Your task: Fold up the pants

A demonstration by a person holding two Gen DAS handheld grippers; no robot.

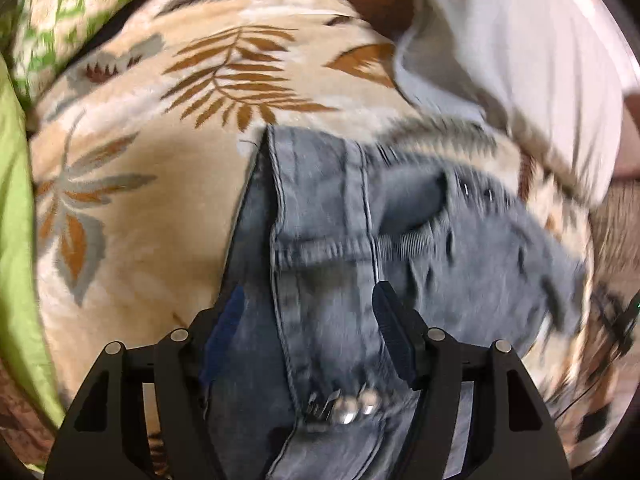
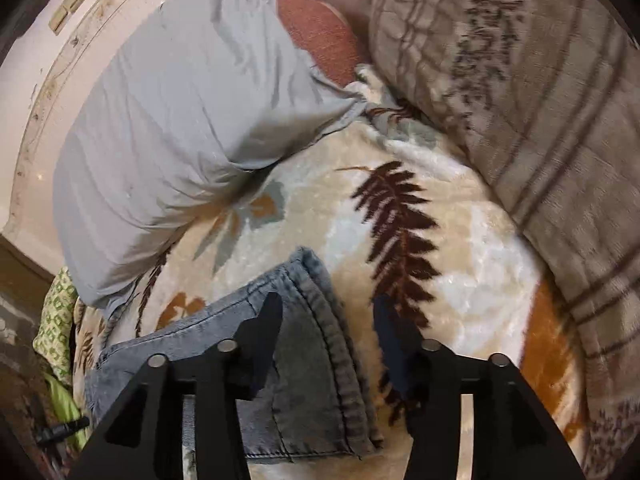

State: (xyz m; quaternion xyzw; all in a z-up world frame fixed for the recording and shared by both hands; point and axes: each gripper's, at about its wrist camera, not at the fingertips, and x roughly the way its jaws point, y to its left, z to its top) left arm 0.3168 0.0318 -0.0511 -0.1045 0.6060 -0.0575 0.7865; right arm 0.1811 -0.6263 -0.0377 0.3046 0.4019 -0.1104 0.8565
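**Ana:** Left gripper (image 1: 310, 320) has denim bunched between its fingers, around the fly and rivets of the jeans (image 1: 332, 280). Its jaws stand fairly wide, though, so I cannot tell whether it really pinches the cloth or just straddles it

**Ben:** And the right gripper (image 2: 326, 328)?

**Ana:** Released. Its jaws are spread over the hem end (image 2: 320, 344) of a leg, one finger above the denim, the other above the blanket (image 2: 460, 280). Nothing is caught between them

**Ben:** So where do the pants lie?

**Ana:** On the leaf-print blanket on the bed, beside the grey pillow (image 2: 180, 132)

**Ben:** What might go wrong?

**Ana:** If the right one closes where it hangs, I think it could nip plush blanket along with the hem, and the blanket would lift too. On the left, thick layered waistband may slip from a loose hold, and the fold would come out skewed

**Ben:** Do the views differ much?

**Ana:** Left wrist shows the waistband, pocket and rivets, badly smeared by motion blur. Right wrist is sharp and shows the hem end, plus a brown striped cushion (image 2: 540, 100) that the other lacks
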